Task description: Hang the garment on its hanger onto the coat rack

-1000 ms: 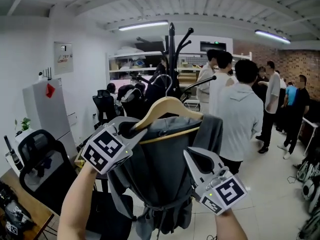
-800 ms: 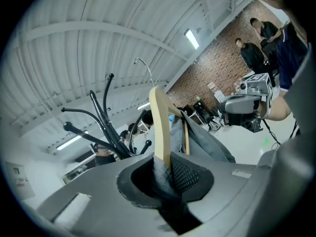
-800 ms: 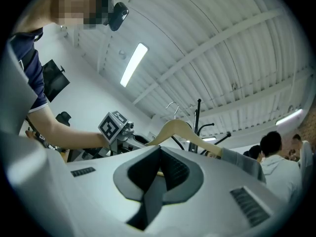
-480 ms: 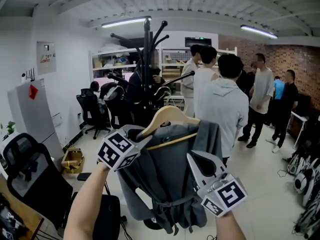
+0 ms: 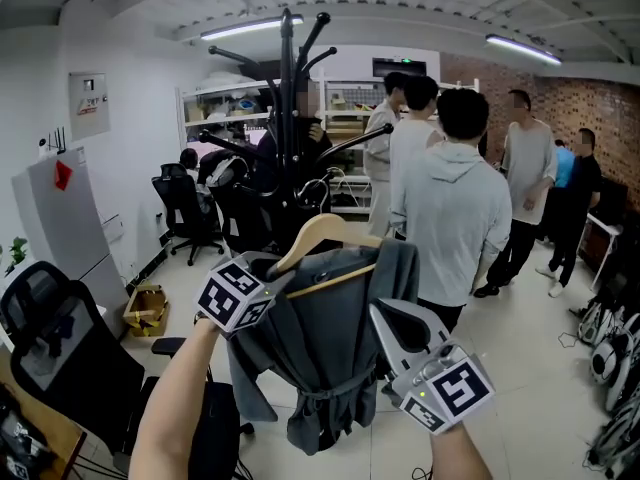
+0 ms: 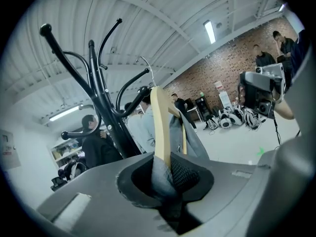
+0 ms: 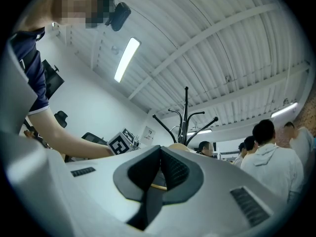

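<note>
Carrying step: left gripper [image 5: 268, 273] fingers clamp the wooden hanger [image 5: 322, 233] end, and right gripper [image 5: 384, 318] fingers pinch its lower bar. The garment [image 5: 320, 353] hangs just before the coat rack [image 5: 288, 118]. Next comes lifting the hanger onto a rack arm.

No legible print anywhere.
Only coded black-and-white squares on the left marker cube [image 5: 232, 298] and the right marker cube [image 5: 447, 388] (patterns, not letters); sheet on the wall panel [image 5: 88, 103] too small to read, red tag [image 5: 63, 175] on the white cabinet [image 5: 65, 233] without clear characters, small sign [image 6: 218, 85] on the brick wall [image 6: 237, 58] blurred.
</note>
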`<state>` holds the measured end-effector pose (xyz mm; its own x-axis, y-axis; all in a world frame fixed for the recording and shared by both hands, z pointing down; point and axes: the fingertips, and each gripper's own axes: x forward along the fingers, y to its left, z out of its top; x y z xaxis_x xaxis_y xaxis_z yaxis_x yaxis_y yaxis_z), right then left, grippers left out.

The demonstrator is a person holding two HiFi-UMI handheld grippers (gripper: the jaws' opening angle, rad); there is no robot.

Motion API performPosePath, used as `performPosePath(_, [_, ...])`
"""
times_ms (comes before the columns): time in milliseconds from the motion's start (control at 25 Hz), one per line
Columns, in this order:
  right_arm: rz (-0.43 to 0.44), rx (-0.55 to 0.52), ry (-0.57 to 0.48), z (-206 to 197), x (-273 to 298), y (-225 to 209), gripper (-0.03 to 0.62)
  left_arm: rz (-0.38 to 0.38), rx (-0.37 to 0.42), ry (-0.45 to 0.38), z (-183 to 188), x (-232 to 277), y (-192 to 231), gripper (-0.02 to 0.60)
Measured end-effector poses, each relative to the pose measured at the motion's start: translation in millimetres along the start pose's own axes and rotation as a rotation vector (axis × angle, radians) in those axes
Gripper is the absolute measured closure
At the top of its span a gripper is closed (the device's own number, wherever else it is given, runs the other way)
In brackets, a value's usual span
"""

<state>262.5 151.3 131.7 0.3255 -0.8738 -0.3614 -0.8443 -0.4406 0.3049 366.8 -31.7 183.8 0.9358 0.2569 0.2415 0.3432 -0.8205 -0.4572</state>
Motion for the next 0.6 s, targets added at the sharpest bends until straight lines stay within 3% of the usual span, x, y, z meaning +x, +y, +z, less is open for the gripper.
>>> performPosePath(240, [0.019, 0.016, 0.003, -14, 15, -1, 0.592, -0.015, -0.003, 0.054, -23, 20, 9, 0.515])
performPosePath(600, [0.031, 0.030, 0.024, -35, 33, -10, 0.592, -0.002, -0.102, 0.083, -57, 41, 39, 0.515])
